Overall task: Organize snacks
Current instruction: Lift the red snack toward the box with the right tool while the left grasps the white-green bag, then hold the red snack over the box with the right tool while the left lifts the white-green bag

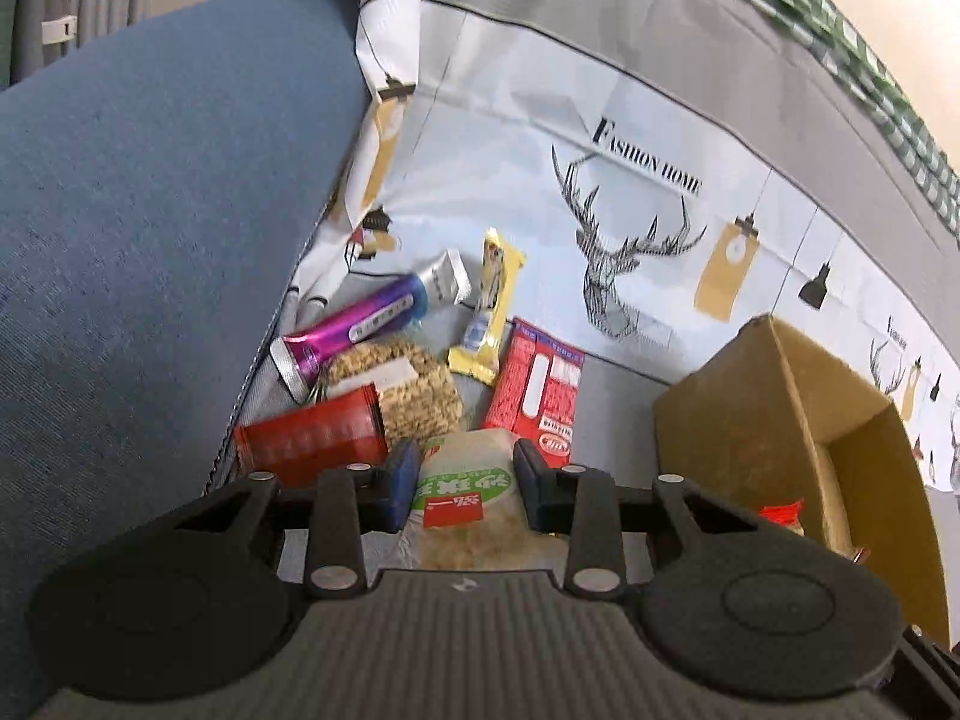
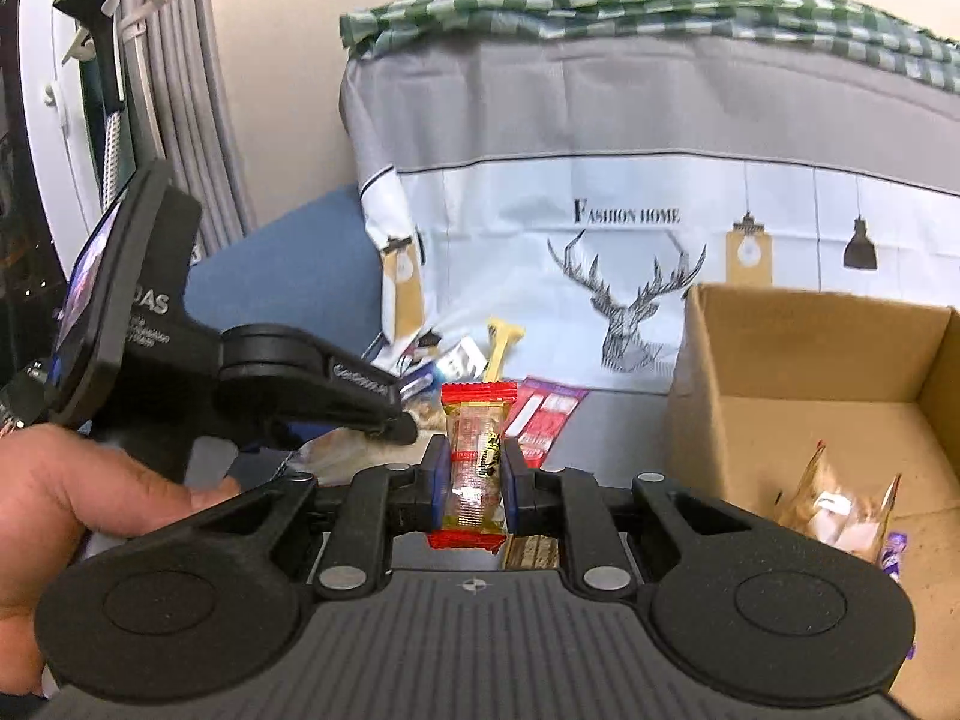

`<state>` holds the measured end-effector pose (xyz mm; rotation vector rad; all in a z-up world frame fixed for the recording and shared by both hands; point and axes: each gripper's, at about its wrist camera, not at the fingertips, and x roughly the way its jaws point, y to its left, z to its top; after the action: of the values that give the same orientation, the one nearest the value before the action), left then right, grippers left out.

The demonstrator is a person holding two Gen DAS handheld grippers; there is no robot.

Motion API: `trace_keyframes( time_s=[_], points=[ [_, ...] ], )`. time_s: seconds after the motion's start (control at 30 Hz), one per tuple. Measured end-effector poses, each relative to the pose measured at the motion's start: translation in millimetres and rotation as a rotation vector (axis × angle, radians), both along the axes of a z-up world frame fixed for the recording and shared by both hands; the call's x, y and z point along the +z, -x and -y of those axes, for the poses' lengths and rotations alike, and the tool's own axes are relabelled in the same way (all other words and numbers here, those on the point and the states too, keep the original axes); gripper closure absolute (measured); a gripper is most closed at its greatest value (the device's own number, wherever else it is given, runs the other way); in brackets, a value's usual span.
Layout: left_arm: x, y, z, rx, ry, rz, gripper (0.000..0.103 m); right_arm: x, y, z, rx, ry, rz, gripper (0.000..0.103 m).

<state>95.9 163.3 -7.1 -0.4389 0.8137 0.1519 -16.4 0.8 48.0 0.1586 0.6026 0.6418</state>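
Observation:
My left gripper [image 1: 465,480] is shut on a round rice-cracker packet [image 1: 462,504] with a green and red label; its blue pads press on both sides, the jaws still closing in slightly. Behind it lies a snack pile: a purple tube [image 1: 354,330], a yellow bar [image 1: 492,312], a flat red packet [image 1: 540,384], a red box [image 1: 312,438] and a round grain cake [image 1: 408,390]. My right gripper [image 2: 474,474] is shut on a small clear candy packet [image 2: 477,456] with red ends, held upright above the grey surface. An open cardboard box [image 2: 810,348] stands to the right.
The box holds a clear snack bag [image 2: 840,510] and a purple wrapper [image 2: 894,558]. A printed deer cloth [image 2: 630,300] hangs behind the pile. A blue cushion [image 1: 150,240] borders the left. A person's hand [image 2: 90,504] grips the left gripper's handle.

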Motion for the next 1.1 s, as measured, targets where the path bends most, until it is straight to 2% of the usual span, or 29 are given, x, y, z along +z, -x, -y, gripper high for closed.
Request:
trace_keyframes(
  time_s=[0.17,0.67,1.1],
  points=[
    [5,2,2,0.010,-0.003,0.031,0.065,1,-6,8,-0.011,-0.026,0.007,0.085],
    [13,2,19,0.003,-0.038,0.076,0.065,15,-13,30,-0.084,-0.059,0.107,0.085],
    [19,-1,39,-0.021,-0.065,0.114,0.065,18,-27,56,-0.150,-0.070,0.111,0.085]
  ],
)
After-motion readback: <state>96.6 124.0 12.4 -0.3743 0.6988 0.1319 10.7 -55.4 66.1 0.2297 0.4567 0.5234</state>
